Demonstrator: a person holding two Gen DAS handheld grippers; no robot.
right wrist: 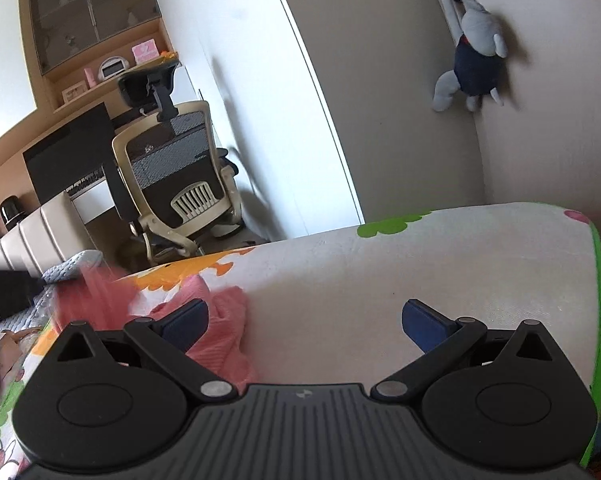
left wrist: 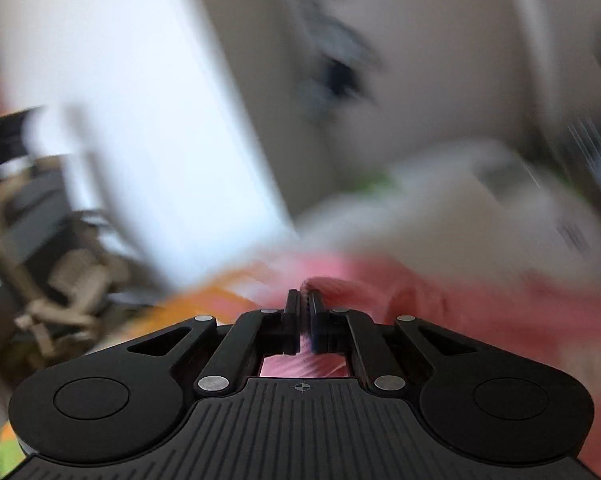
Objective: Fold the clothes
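Left wrist view: closest to the lens, at bottom centre, my left gripper (left wrist: 305,304) has its jaws pressed together on a bunched ridge of the pink garment (left wrist: 440,300). The cloth runs between the pads and spreads away toward the lower right of the frame. Everything beyond is smeared with blur, so I cannot tell how the rest of the cloth hangs or lies; I make out only pale wall, a dark-and-grey shape in the upper middle, and orange print at lower left.

Right wrist view: nearest, across the bottom, my right gripper (right wrist: 304,320) has its jaws wide apart and nothing between them, its blue pads (right wrist: 424,322) over a bare stretch of the flower-printed bed (right wrist: 460,248). The pink garment (right wrist: 228,320) sits crumpled in the lower left of the frame, just beside and partly behind my left-hand pad, with a blurred flap of it further left. An office chair (right wrist: 180,176) stands at middle left, and a stuffed toy (right wrist: 476,56) hangs at upper right.

The garment looks rumpled rather than squared, so I judge the fold is unfinished. To do this well, I would keep the left grip firm, take a clear edge or corner with the free jaws rather than a wad, and draw the cloth flat on the bed.
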